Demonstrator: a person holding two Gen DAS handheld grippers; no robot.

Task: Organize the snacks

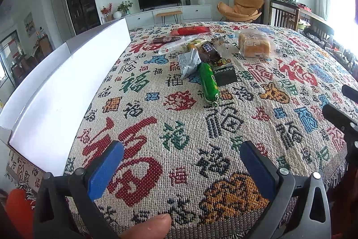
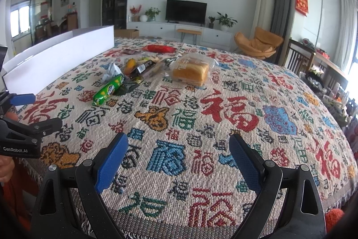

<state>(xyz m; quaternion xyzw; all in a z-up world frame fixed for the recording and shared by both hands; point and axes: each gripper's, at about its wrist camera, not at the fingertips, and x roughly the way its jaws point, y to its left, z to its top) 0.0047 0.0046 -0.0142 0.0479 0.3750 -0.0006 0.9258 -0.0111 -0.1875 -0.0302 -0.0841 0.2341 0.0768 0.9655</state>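
While both tongs, left point(image 1: 181, 162) and right point(image 2: 179, 156), hover wide apart, empty, over near counter point(image 2: 223, 118) edge; snack pile point(image 1: 201, 55) mid-counter, white box point(image 1: 67, 82) beside; risk: overlapping wrappers, green roll point(image 2: 109, 89) may slip from pinch.

Each claw was a black plastic frame with triangular cut-outs and silver screw heads, its two fingers faced with textured blue pads point(image 1: 105, 169). White "GenRobot.AI" lettering marked the left claw's point(image 2: 44, 111) black side.
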